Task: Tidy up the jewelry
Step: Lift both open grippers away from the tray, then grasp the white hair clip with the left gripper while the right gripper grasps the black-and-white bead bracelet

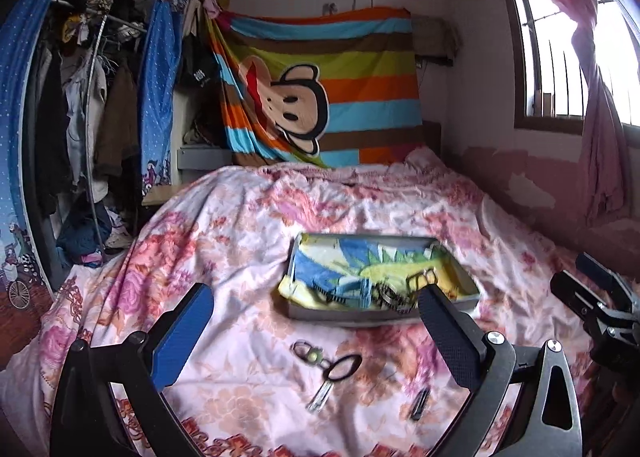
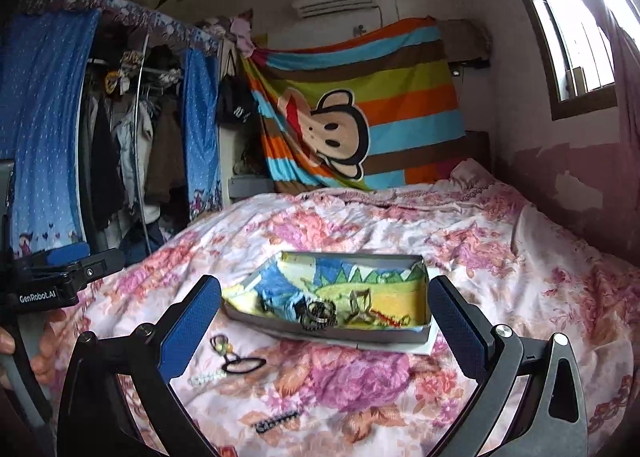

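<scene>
A shallow grey box (image 1: pixel 454 249) (image 2: pixel 425 331) lined with a colourful cloth sits on the bed. Inside lie a dark bracelet (image 2: pixel 317 316) and other jewelry (image 1: pixel 394 295). On the quilt in front of the box lie a small ring ornament (image 1: pixel 306 351) (image 2: pixel 220 342), a black loop (image 1: pixel 345 366) (image 2: pixel 244 365), a white beaded piece (image 1: pixel 320 397) (image 2: pixel 206 377) and a dark hair clip (image 1: pixel 419 404) (image 2: pixel 278 421). My left gripper (image 1: pixel 316 321) is open above these pieces. My right gripper (image 2: pixel 326 313) is open, hovering before the box, and also shows at the left wrist view's right edge (image 1: pixel 600 293).
The bed has a pink floral quilt (image 1: pixel 248 225) (image 2: pixel 500 241). A striped monkey blanket (image 1: pixel 320 85) hangs at its head. An open wardrobe with clothes (image 1: pixel 84 105) stands left. A window with a pink curtain (image 1: pixel 592 77) is right.
</scene>
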The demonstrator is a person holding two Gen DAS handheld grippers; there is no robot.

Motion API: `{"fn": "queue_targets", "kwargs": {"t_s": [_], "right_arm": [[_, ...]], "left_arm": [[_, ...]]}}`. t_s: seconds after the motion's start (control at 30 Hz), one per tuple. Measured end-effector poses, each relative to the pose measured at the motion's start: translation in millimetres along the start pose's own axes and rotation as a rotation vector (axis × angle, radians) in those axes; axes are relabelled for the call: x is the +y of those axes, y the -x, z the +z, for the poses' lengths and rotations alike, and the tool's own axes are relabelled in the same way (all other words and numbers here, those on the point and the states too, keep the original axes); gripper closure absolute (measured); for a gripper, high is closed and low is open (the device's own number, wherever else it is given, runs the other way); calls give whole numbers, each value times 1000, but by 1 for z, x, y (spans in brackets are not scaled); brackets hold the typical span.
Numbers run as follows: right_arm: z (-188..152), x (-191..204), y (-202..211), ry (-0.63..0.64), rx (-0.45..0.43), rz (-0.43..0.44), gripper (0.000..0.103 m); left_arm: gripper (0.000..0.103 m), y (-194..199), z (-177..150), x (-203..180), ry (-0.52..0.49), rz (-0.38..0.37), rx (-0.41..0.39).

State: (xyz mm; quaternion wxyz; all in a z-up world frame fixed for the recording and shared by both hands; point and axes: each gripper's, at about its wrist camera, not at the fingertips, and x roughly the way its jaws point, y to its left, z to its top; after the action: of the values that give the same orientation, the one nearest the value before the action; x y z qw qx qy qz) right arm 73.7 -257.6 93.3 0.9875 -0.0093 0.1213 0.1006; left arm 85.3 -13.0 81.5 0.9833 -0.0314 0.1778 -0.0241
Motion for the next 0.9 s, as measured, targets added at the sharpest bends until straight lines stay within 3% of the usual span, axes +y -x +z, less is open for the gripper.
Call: {"fn": "queue_targets", "kwargs": {"t_s": [0.33,0.43,0.6,0.9], "right_arm": [[-65,13,-20,122,295,97,2],[-77,13,-31,127,358,118,2],[-93,16,-53,110,449,141,2],[-105,26,-87,129,543,196,2]], "left_arm": [[0,-29,-65,33,-40,-92,235],[0,-35,-83,38,-57,-101,286],[0,-60,-96,39,-75,-119,449],[0,-71,-95,35,-105,-136,465]]}}
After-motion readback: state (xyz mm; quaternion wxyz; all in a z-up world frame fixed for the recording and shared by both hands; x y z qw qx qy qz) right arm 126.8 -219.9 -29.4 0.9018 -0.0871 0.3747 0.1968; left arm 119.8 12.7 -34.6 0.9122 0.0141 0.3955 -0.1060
